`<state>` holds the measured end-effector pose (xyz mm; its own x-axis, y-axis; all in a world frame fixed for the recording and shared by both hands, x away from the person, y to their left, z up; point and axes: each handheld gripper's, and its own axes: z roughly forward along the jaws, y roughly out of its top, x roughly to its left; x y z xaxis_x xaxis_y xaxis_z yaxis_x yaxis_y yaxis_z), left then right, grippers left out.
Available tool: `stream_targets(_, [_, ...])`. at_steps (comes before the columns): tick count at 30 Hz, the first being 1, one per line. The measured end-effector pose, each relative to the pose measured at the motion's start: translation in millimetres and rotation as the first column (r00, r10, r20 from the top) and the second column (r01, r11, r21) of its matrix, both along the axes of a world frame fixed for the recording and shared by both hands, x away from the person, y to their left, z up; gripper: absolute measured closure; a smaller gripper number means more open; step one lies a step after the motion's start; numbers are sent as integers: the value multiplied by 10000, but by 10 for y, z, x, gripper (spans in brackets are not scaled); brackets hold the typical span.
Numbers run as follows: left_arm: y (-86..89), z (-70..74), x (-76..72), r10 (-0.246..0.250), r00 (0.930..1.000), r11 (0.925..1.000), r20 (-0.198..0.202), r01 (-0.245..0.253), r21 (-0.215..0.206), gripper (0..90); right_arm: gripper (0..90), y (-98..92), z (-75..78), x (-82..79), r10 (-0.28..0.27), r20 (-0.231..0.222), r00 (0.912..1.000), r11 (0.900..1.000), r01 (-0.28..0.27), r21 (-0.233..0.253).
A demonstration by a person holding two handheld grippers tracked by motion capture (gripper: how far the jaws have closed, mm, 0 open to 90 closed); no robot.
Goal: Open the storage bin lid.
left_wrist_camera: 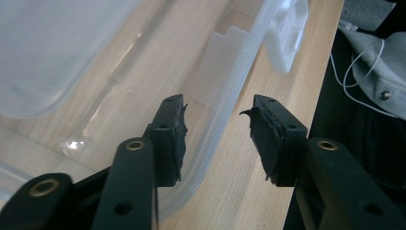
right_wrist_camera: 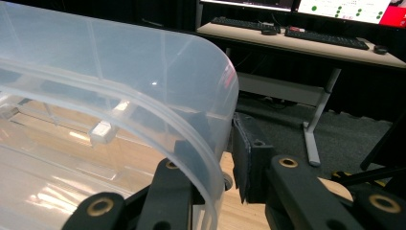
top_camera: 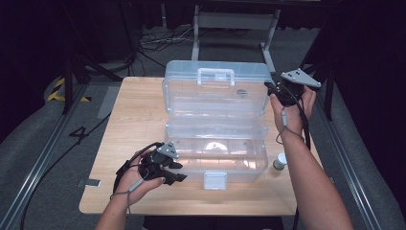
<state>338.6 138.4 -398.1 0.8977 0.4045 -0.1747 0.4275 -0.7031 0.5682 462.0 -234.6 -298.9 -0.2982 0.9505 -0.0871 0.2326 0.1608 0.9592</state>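
- Right gripper (right_wrist_camera: 229, 158): jaws straddle the edge of the raised clear plastic lid (top_camera: 215, 88) at its right corner, one jaw inside, one outside. Close to the wall, but can't tell if they actually pinch it.
- Left gripper (left_wrist_camera: 218, 129): jaws wide apart, holding nothing. They bracket the front-left rim of the clear plastic toolbox base (top_camera: 218, 158); inner jaw over the box interior, outer jaw over the light wood table (top_camera: 124, 124).
- Box sits mid-table, lid swung up and back, white carry handle (top_camera: 216, 75) on top, white latch (top_camera: 215, 180) hanging at the front wall. Base looks empty.
- Handling, judged: thin see-through plastic, so prob. light, smooth and slippery, walls flex under squeeze. Lid will pivot on the hinge, not lift free.
- Best hold: the thickened rim/corner, where it's stiffest; flat mid-wall would bow and slip. Steady the base w/ the left while the right moves the lid.
- Small white-capped jar (top_camera: 280, 161) stands just beside the base's right end, near the right forearm. Watch it.
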Motion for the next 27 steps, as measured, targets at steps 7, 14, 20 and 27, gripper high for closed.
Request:
stream_targets(7, [-45, -35, 13, 98, 9999, 9995, 62, -100, 306, 656, 780, 3, 8, 39, -18, -47, 10000, 10000, 18, -25])
stream_targets(14, [-65, -86, 42, 143, 9999, 9996, -15, -143, 262, 713, 782, 0, 0, 76, -35, -32, 10000, 10000, 36, 48])
stream_targets(20, [-71, -97, 55, -89, 9999, 9992, 72, 86, 382, 728, 782, 1, 1, 112, -35, -113, 9999, 10000, 35, 60])
stream_targets(27, [-70, -101, 52, -220, 9996, 9991, 169, 214, 363, 739, 784, 4, 7, 141, -35, -192, 9998, 10000, 35, 16])
